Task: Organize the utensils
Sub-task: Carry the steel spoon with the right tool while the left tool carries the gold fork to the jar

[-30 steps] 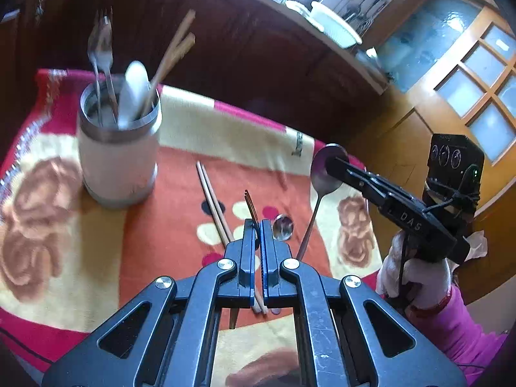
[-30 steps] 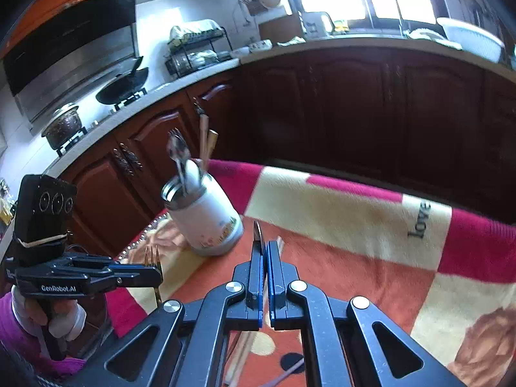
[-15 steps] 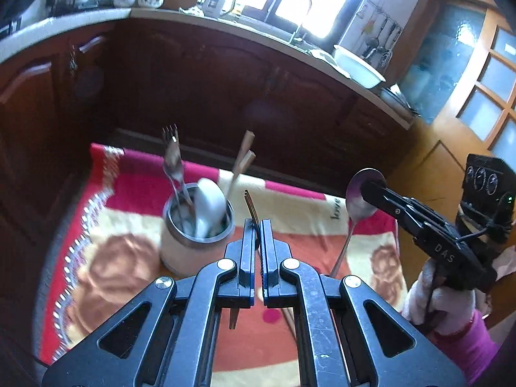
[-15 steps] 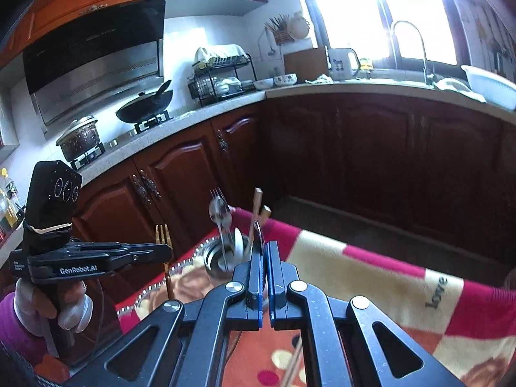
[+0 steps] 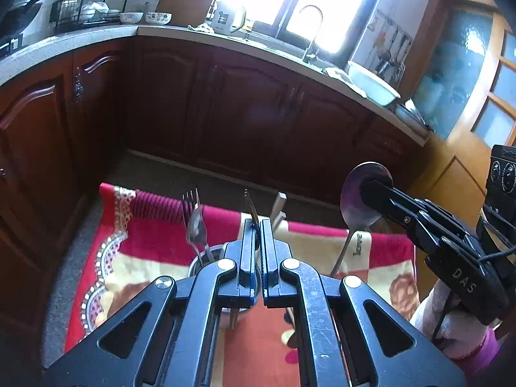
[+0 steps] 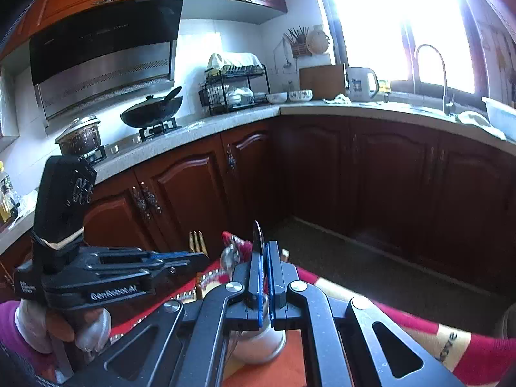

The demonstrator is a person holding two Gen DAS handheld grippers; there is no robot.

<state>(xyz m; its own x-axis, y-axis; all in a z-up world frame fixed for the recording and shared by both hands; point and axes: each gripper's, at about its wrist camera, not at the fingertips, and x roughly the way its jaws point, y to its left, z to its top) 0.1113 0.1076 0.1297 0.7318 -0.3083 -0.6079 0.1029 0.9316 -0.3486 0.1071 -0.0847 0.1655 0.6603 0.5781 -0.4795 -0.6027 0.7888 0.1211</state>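
Up high, the left gripper [image 5: 257, 225] clenches a fork [image 5: 251, 206] — the utensil cup [image 5: 206, 259] sits just below. At three o'clock, the right gripper [image 5: 375, 190] grasps a spoon [image 5: 354, 200].

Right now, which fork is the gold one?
The gold fork is the one pinched in the left gripper, tines pointing up. The other fork is silver and stands in the holder.

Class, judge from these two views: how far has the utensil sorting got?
Done: a fork, spoon and chopsticks already stand in the holder. In hand: left claw grips a gold fork; right claw grips a large spoon. Left: dropping both in.
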